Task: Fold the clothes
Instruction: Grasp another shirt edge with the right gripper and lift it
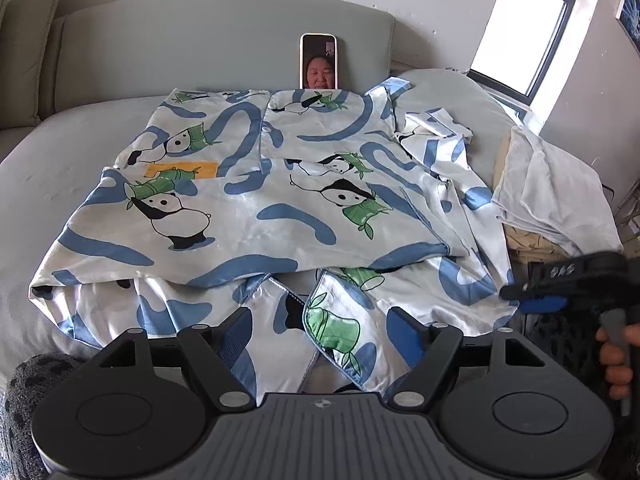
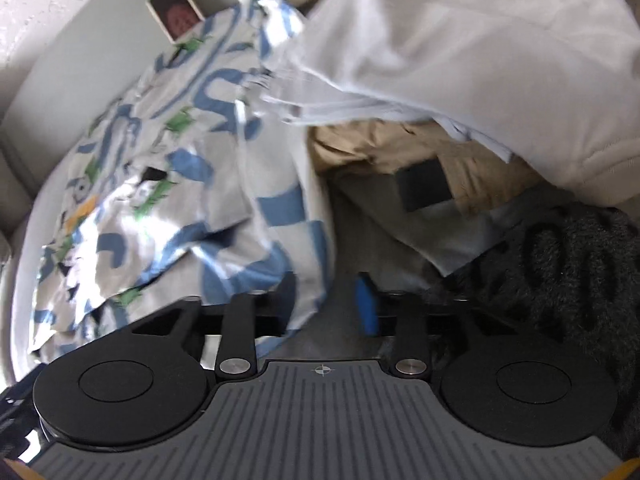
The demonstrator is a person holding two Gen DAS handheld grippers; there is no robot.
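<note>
A satin pyjama top [image 1: 280,184] printed with pandas, bamboo and blue swirls lies spread on the grey bed [image 1: 60,184], its near hem rumpled. My left gripper [image 1: 320,332] stands open over that hem; cloth lies between the blue pads [image 1: 404,336] without being pinched. In the right wrist view the same top [image 2: 180,160] is blurred. Its right edge hangs between the fingers of my right gripper [image 2: 328,304]; a gap shows beside the right blue pad [image 2: 366,304] and the left pad is hidden by cloth. From the left wrist view, the right gripper [image 1: 516,294] sits at the top's right edge.
A phone [image 1: 318,60] leans on the padded backrest behind the top. To the right lie folded white cloth [image 1: 552,192] over a beige garment [image 2: 400,148], and dark fuzzy fabric [image 2: 560,260]. A window [image 1: 520,24] is at the far right. A hand [image 1: 616,360] holds the right gripper.
</note>
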